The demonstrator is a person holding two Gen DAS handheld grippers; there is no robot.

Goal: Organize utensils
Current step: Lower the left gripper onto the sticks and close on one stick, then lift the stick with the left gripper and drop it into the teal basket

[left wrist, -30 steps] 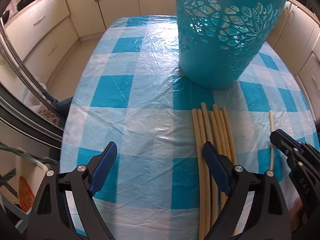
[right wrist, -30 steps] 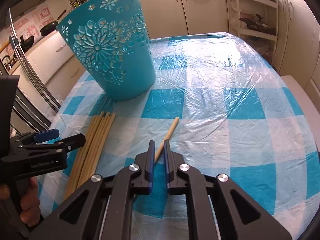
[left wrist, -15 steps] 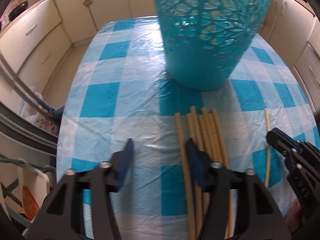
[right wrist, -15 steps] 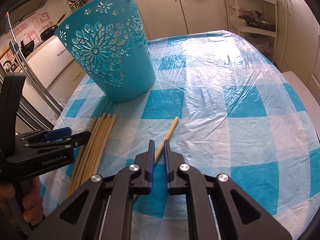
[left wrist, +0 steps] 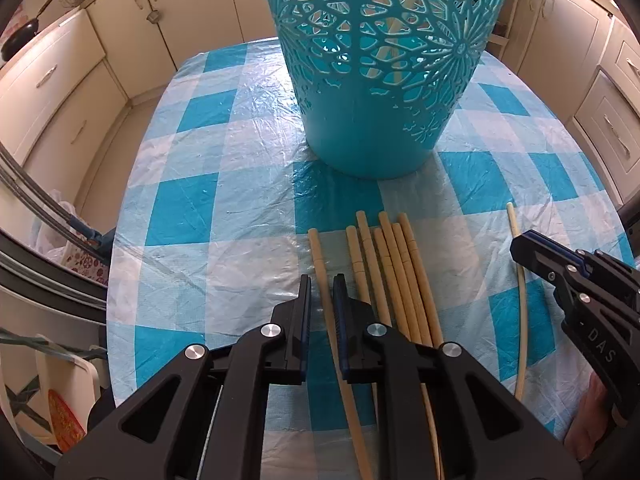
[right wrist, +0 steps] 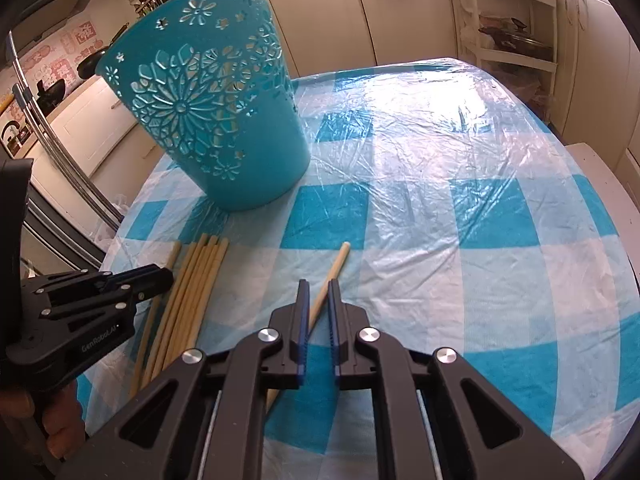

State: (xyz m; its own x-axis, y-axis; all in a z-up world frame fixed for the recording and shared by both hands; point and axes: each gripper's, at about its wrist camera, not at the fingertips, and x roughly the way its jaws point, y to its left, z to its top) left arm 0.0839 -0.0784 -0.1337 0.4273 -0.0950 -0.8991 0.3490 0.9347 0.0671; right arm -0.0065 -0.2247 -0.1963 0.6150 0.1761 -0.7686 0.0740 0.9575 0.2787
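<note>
- The left hand-held gripper point(left wrist: 322, 294) has just been closing and now clenches one loose chopstick point(left wrist: 320, 256).
- The right hand-held gripper point(right wrist: 318, 300) grasps a lone chopstick point(right wrist: 338, 262).
- The remaining chopsticks point(left wrist: 394, 268) lie bunched on the bench point(left wrist: 240, 184), near the teal cutout basket point(left wrist: 384, 64).

Kitchen, daylit. Cream cabinets point(left wrist: 132, 28) along the far wall and down both sides, metal handles on doors and drawers. Pale floor point(left wrist: 108, 152) left of the tabletop point(right wrist: 460, 208), which wears a blue-and-white checked cloth under crinkled clear plastic, glare across its far end. Open white shelving point(right wrist: 512, 24) at far right, holding dishes. Dark pans point(right wrist: 90, 65) on the left counter, pink patterned backsplash point(right wrist: 60, 60) behind. Steel rails point(left wrist: 28, 200) at left.
</note>
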